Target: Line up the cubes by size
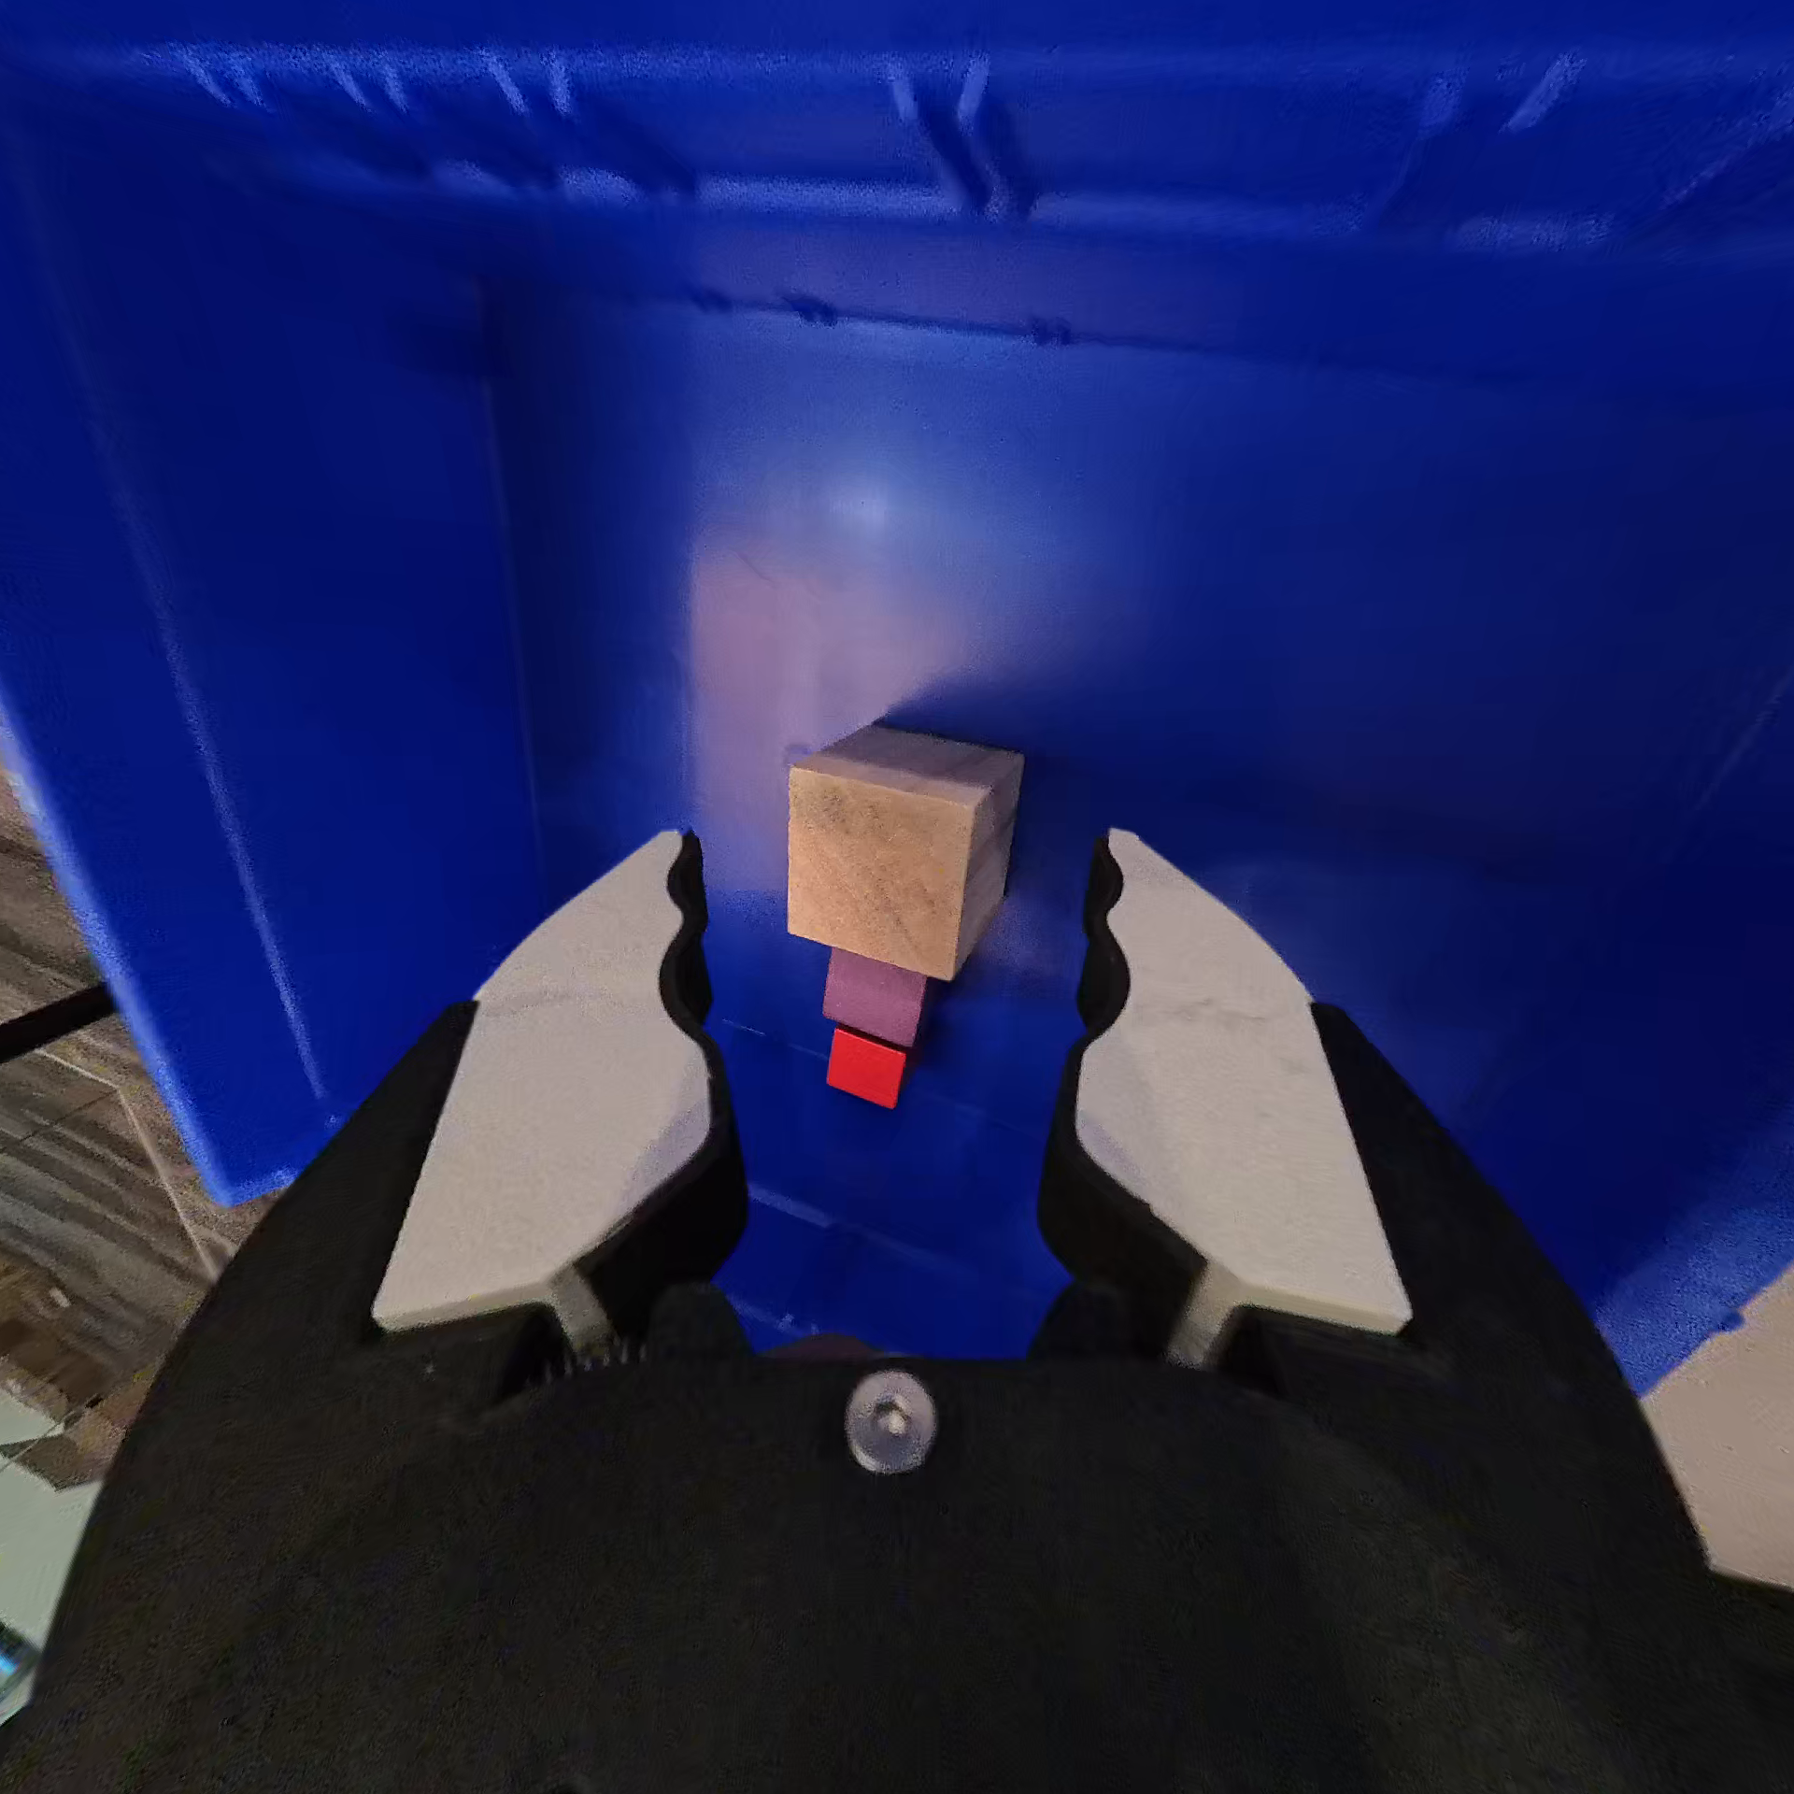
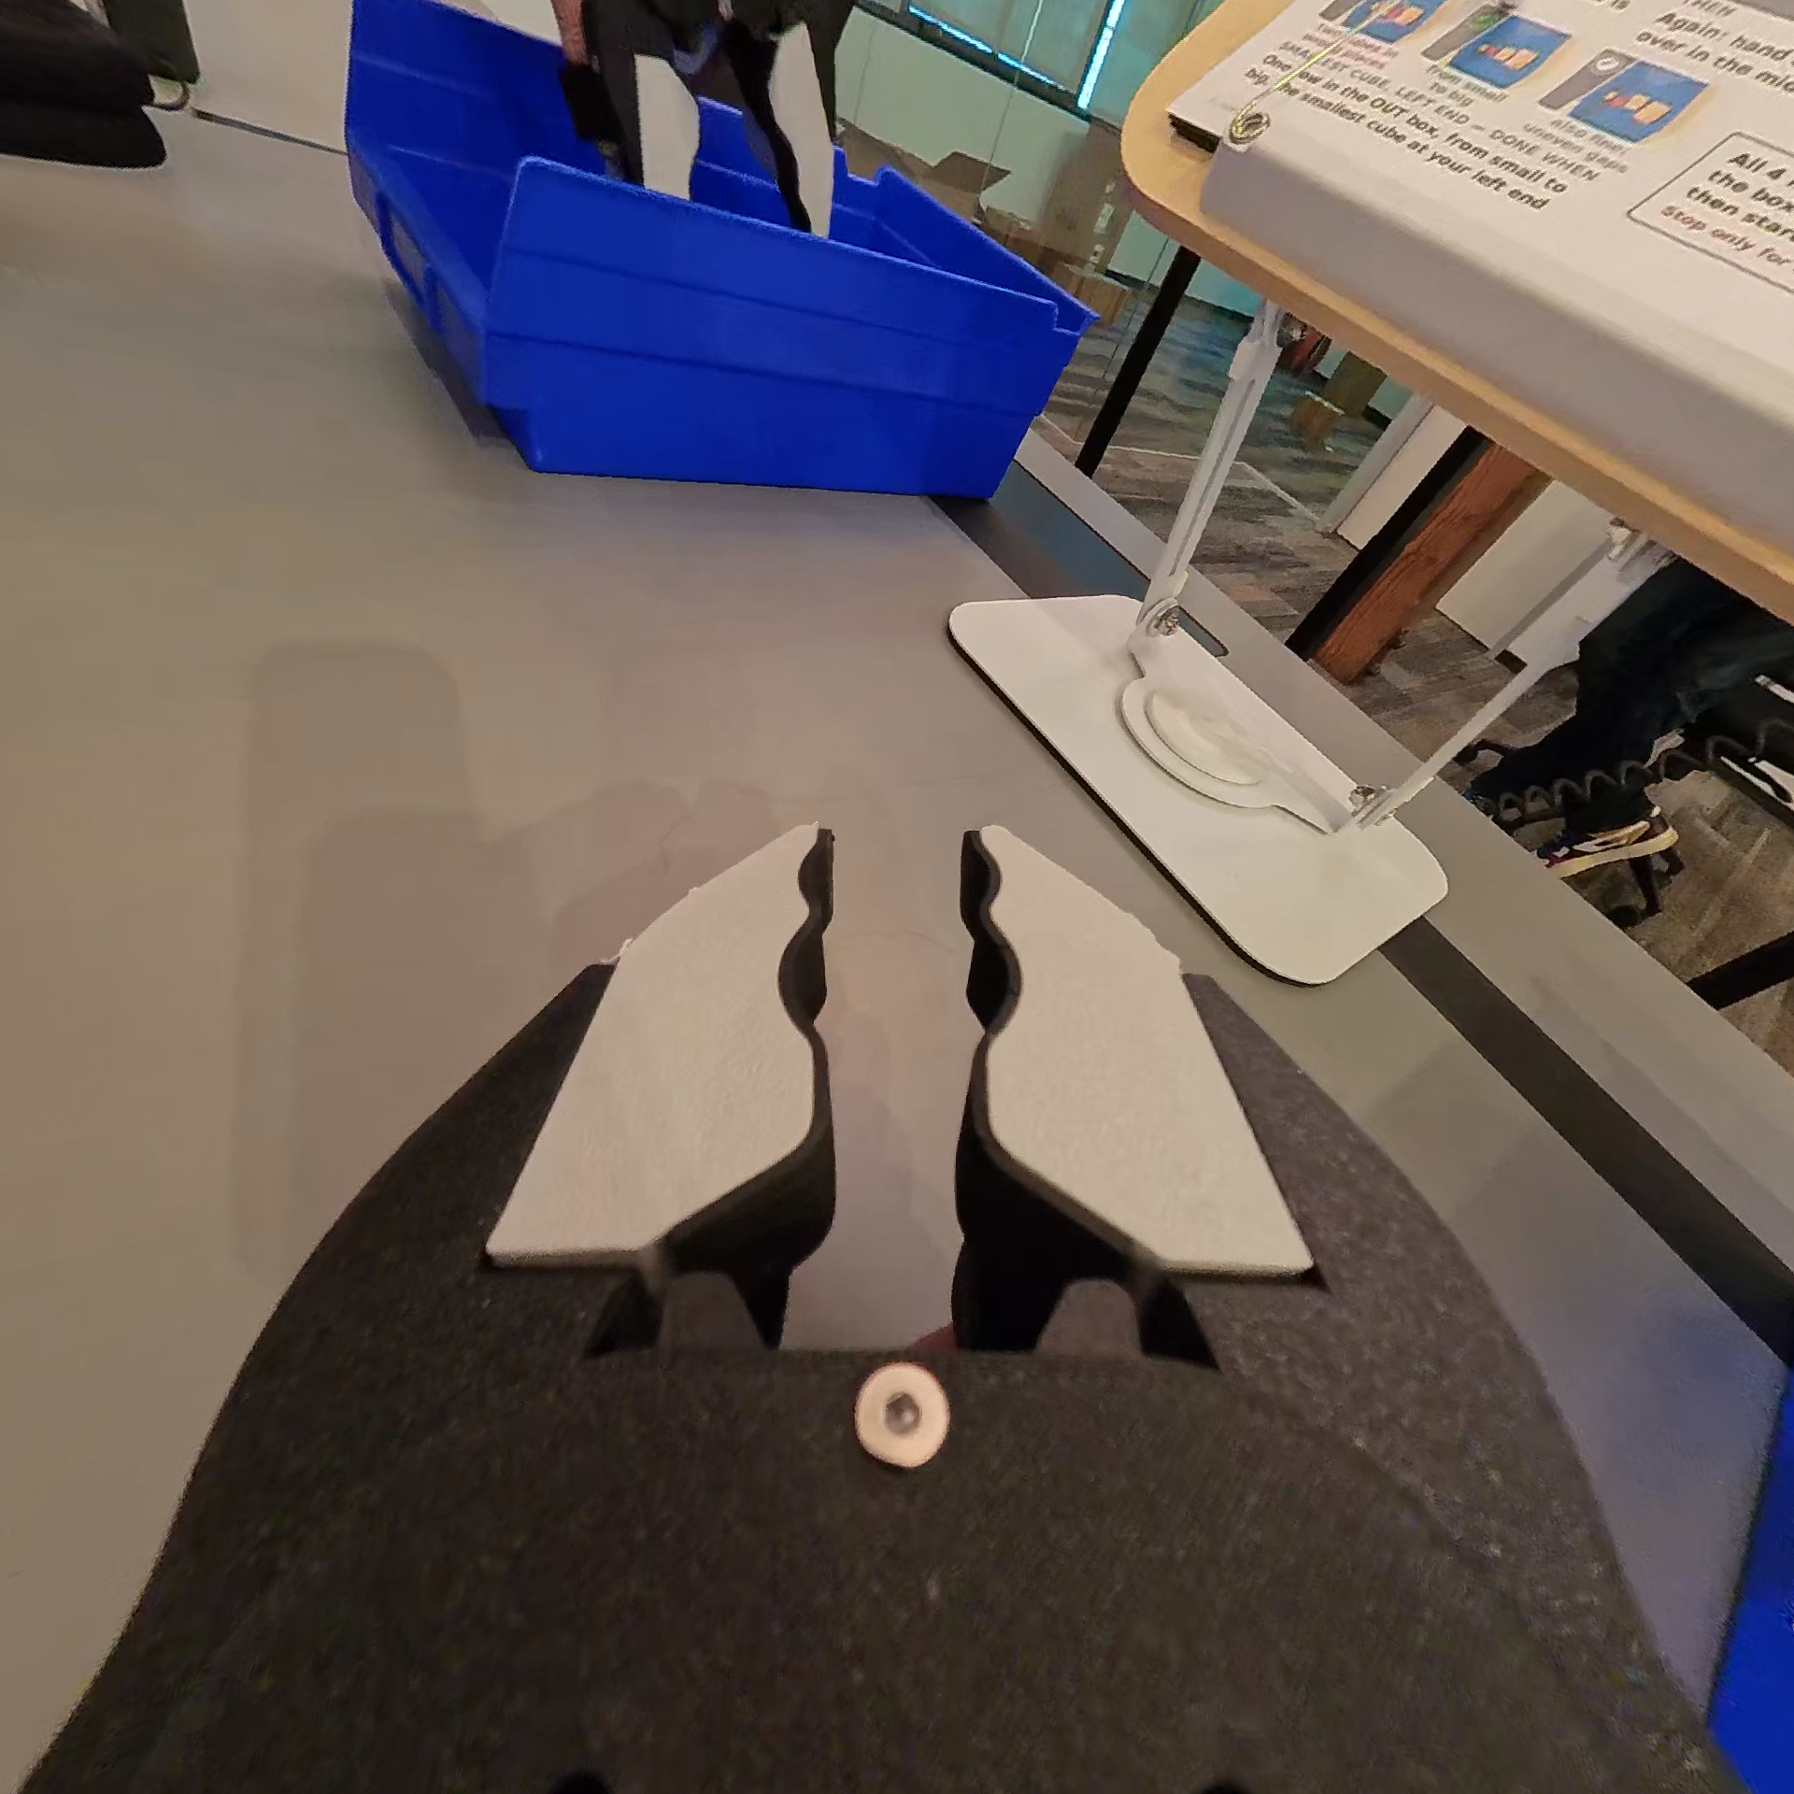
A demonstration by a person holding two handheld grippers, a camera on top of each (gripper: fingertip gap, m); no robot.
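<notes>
In the left wrist view three cubes lie in a row on the floor of a blue bin (image 1: 1359, 680): a large plain wooden cube (image 1: 888, 859) farthest, a mid-sized purple cube (image 1: 871, 998) against it, and a small red cube (image 1: 866, 1060) nearest. My left gripper (image 1: 895, 840) hangs above them, open wide, its pads clear of the wooden cube on both sides and holding nothing. My right gripper (image 2: 898, 837) is open with a narrow gap and empty over the bare grey table (image 2: 291, 680). The left gripper also shows far off in the right wrist view (image 2: 738, 165), reaching into the blue bin (image 2: 757, 388).
A second blue bin (image 2: 417, 116) stands behind the first. A white stand base (image 2: 1194, 777) sits near the table's right edge and carries a tilted board with an instruction sheet (image 2: 1553, 194). Floor and furniture lie beyond the edge. Tip to tip, the grippers are about 40 centimetres apart.
</notes>
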